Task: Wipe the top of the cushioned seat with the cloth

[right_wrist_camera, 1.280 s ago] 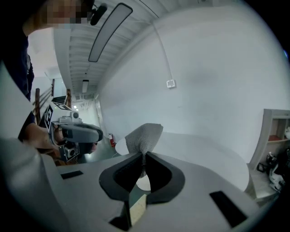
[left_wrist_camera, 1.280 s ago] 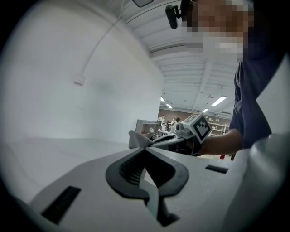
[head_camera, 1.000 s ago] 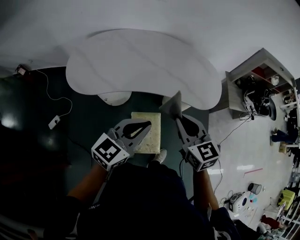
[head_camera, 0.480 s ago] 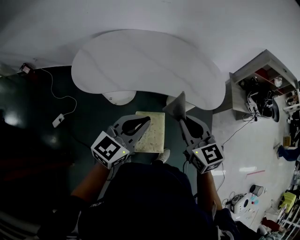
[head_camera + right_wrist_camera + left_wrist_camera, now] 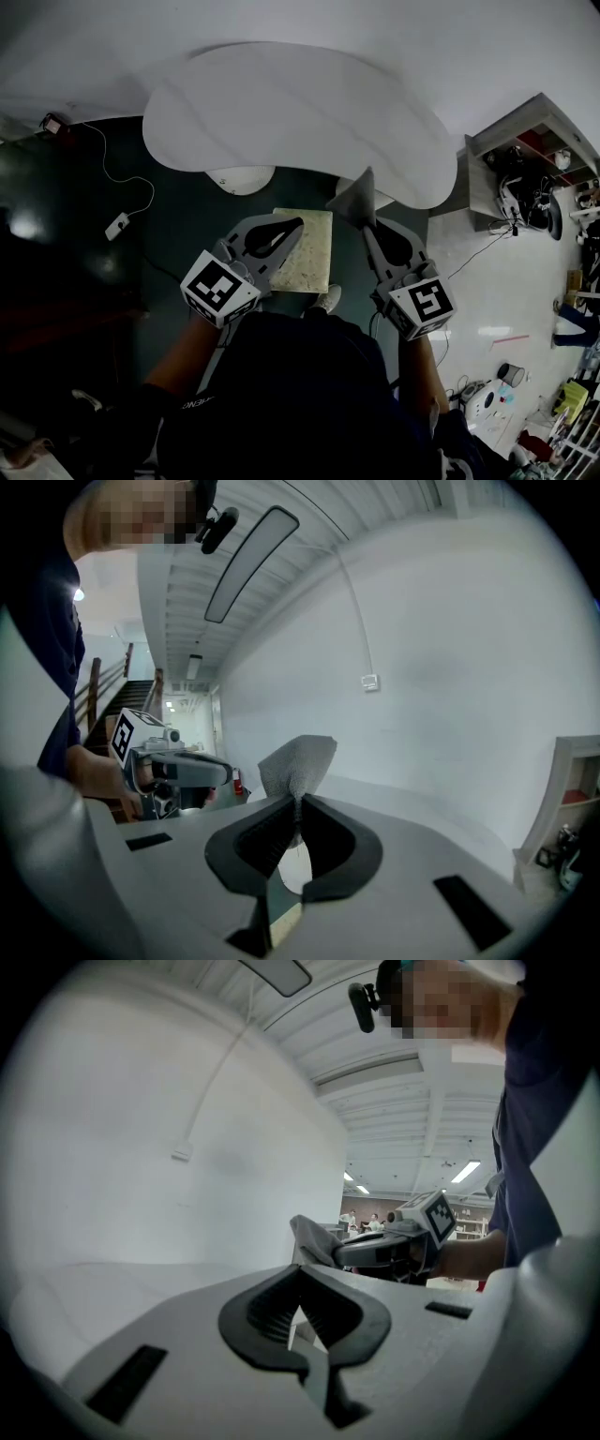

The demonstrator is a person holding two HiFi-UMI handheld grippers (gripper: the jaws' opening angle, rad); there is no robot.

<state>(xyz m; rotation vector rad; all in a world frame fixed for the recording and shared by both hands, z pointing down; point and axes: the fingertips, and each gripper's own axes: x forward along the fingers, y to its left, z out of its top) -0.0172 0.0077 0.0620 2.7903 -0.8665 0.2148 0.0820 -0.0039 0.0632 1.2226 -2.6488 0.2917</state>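
Cushioned seat (image 5: 314,251): square, pale speckled top. It sits on the dark floor right in front of the person, far edge near or tucked under the white tabletop (image 5: 300,122). Top looks bare, no cloth on it yet.

Cloth (image 5: 354,199): grey, bunched, pinched by one edge in the right gripper (image 5: 364,221). The rest stands up past the tips like a small flag. Right gripper view shows the jaws pressed together on the fabric. Left gripper (image 5: 296,227): jaws together, tips meeting, nothing btw them.

Key relation: seat is below both grippers, and to the left of the right one. From the head view, the left gripper's tips overlap the seat's far-left corner. The right gripper is just off the seat's right edge, w/ the cloth past the far-right corner. Both gripper views look out level at wall & ceiling, not at the seat, so both are prob. held well above it; height is hard to read from a top-down view.

Wipe not begun, I'd say. Next move calls for the right gripper to drop, shift left & tip down so the cloth meets the top. Left is nearer but empty. Seat is roughly square, so no long axis to follow.

Around: shoe (image 5: 328,300) at the seat's near edge, round white base (image 5: 239,178) under the tabletop, power strip (image 5: 117,225) w/ cable on the floor at left, shelf unit (image 5: 525,141) at right.
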